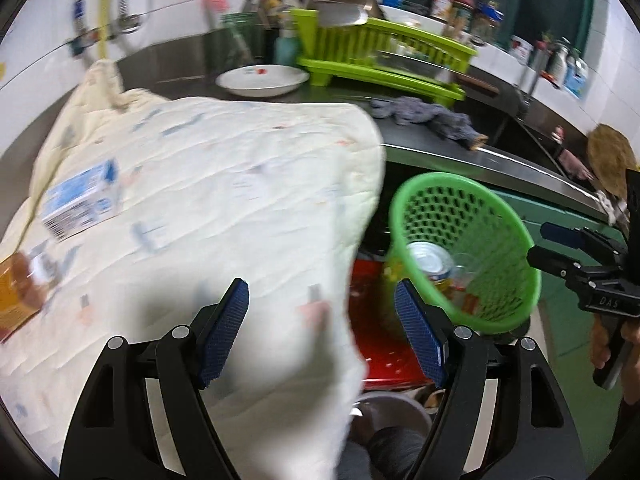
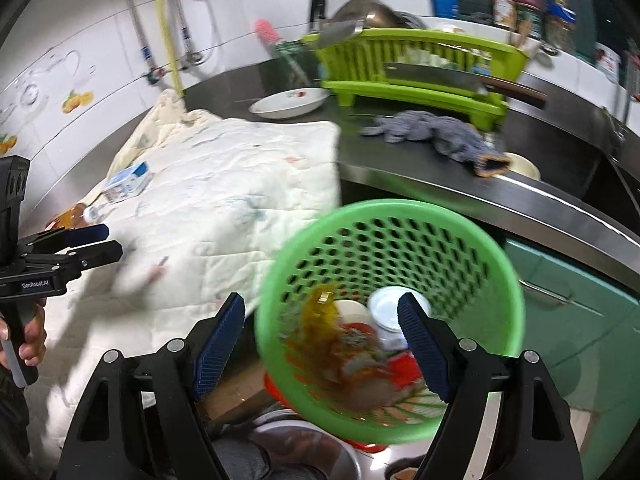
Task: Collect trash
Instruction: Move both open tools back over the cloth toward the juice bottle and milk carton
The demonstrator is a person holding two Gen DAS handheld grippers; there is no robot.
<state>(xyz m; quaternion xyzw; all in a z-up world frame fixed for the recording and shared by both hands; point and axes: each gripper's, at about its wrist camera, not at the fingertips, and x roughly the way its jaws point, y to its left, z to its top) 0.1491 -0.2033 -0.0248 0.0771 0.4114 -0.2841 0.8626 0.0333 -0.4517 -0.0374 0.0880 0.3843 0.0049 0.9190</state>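
A green perforated basket (image 2: 400,248) sits below the counter edge and holds a can (image 2: 390,312), wrappers and other trash; it also shows in the left wrist view (image 1: 472,216). A blue-white carton (image 1: 80,200) and an orange packet (image 1: 16,292) lie on a cream quilted cloth (image 1: 224,184); the carton also shows in the right wrist view (image 2: 126,182). My left gripper (image 1: 320,332) is open and empty over the cloth's edge. My right gripper (image 2: 320,344) is open and empty, just above the basket.
A lime dish rack (image 2: 412,68) with a cleaver, a white plate (image 2: 290,104) and a grey rag (image 2: 432,132) are on the steel counter (image 2: 520,196). Teal cabinet doors (image 2: 576,312) are at right. A red object (image 1: 380,320) and a metal bowl (image 1: 392,412) lie below.
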